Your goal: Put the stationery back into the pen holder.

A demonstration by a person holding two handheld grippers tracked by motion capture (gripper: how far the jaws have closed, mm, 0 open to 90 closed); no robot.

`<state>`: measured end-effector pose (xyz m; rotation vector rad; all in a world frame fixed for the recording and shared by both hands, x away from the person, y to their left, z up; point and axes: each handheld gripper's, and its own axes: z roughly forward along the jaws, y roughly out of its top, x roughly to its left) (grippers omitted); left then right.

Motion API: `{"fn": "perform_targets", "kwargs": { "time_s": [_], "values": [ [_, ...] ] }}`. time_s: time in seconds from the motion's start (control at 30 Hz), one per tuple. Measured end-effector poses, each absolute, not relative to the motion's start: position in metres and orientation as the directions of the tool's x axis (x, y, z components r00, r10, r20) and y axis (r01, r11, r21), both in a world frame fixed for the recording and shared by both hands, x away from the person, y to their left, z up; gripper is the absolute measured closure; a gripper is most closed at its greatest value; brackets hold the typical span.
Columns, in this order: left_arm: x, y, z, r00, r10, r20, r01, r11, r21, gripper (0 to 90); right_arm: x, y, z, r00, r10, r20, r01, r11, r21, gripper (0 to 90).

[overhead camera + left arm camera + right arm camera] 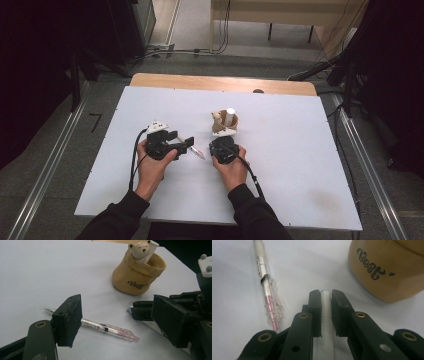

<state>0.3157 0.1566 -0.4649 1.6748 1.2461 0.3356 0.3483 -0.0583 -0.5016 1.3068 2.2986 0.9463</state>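
White pen (325,322): lies flat on the table (300,165), clamped between the pads of your right gripper (326,296), with its rounded end poking out just past the fingertips. No earlier frame to compare; jaws read as pressed on the barrel from both sides. In the high view your right gripper (223,148) sits just in front of the tan holder (224,125), near it but not touching as far as can be told.

Tan holder (138,275): soft-sided cup, lettering "Best" on its wall, small bear figure (140,250) on the rim, a white cylinder (230,116) standing inside.

Clear pen (100,327): pink inner section, lies on the table between your two grippers, apart from the white pen.

Your left gripper (117,320): jaws stand wide apart, nothing pressed between them; the clear pen passes behind the left-hand pad, contact not discernible. In the high view your left gripper (165,141) points toward the right one.
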Motion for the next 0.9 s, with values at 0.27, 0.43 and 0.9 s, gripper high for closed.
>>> {"fn": "perform_targets", "kwargs": {
  "time_s": [0.27,0.43,0.9],
  "values": [
    [0.315,0.155,-0.466,0.443,0.837,-0.322,0.582,0.005,0.813,25.2,0.346,-0.063,-0.497,-0.538,0.84,0.066,0.621,0.342,0.705,77.0],
    [0.313,0.152,-0.467,0.452,0.827,-0.333,0.592,0.001,0.806,25.2,0.344,-0.069,-0.495,-0.55,0.829,0.1,0.614,0.32,0.722,77.0],
    [0.307,0.136,-0.471,0.5,0.792,-0.351,0.617,-0.041,0.786,25.2,0.34,-0.087,-0.481,-0.549,0.82,0.16,0.593,0.248,0.766,77.0]
  ]
}}
